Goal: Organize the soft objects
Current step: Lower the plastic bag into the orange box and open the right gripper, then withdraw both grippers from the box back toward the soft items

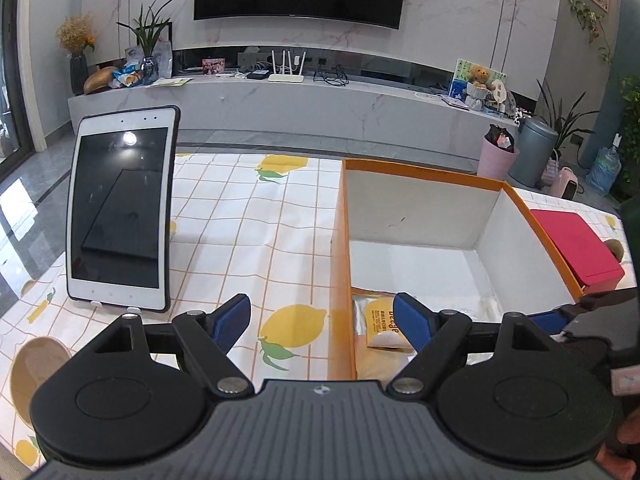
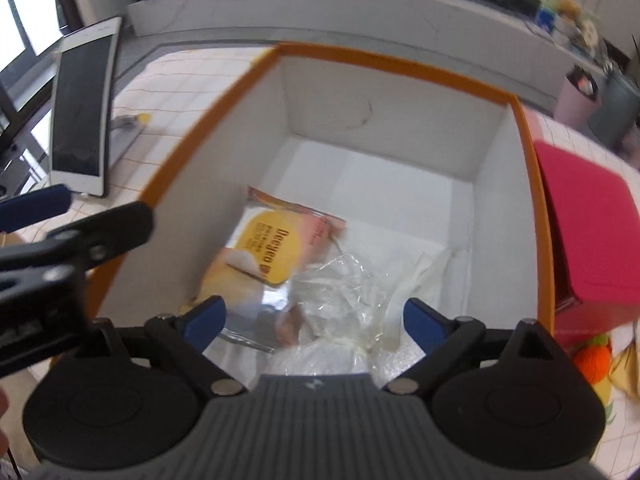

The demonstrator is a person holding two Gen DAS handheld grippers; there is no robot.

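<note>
Right gripper (image 2: 314, 316) over the box (image 2: 532, 184), fingers wide and empty: clear bag (image 2: 340, 292) and yellow packet (image 2: 268, 248) lie inside, so released. Left gripper (image 1: 322, 318) wide at the box's wall, nothing held.

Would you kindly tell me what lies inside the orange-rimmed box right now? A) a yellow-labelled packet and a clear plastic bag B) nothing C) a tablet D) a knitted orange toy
A: the right wrist view shows the yellow-labelled packet and the clear plastic bag on the floor of the orange-rimmed box.
</note>
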